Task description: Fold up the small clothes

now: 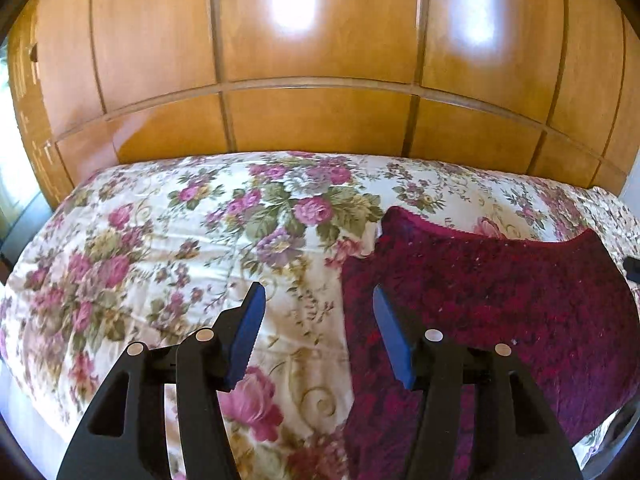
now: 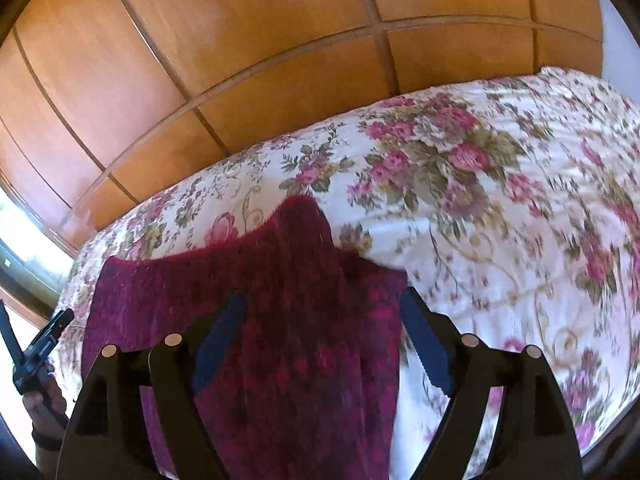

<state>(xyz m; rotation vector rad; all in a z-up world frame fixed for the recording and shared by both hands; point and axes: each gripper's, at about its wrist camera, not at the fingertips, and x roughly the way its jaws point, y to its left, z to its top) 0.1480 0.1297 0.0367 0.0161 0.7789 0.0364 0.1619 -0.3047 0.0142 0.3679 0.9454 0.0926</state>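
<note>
Left wrist view: at the bottom of the frame the left claw [image 1: 318,304] is spread wide and grips nothing, its two blue pads [image 1: 246,336] well apart. The left-hand pad hangs over the flowered bedspread [image 1: 160,248]; the right-hand pad sits in front of the left edge of a dark red knitted garment [image 1: 500,300], though whether it touches the knit cannot be told. That garment lies flat on the bed in the lower right of the frame, its far edge dipping in a curve between two raised corners. Beyond the bed, a wall of glossy wooden panels [image 1: 320,60] fills the upper half, with two bright patches of reflected light on it. Right wrist view: at the bottom of the frame the right claw [image 2: 322,310] is likewise wide open and holds nothing. The garment [image 2: 280,300] runs up between its pads from the bottom centre, spreads toward the left of the frame, and rises to a peak near the centre. The right-hand pad [image 2: 426,344] stands at the garment's right edge, against the bedspread [image 2: 500,220], which fills the right side and is blurred. At the lower left edge a hand [image 2: 42,404] holds the other black tool. The wooden panels [image 2: 200,60] cover the upper left, with bright light at the far left edge.
</note>
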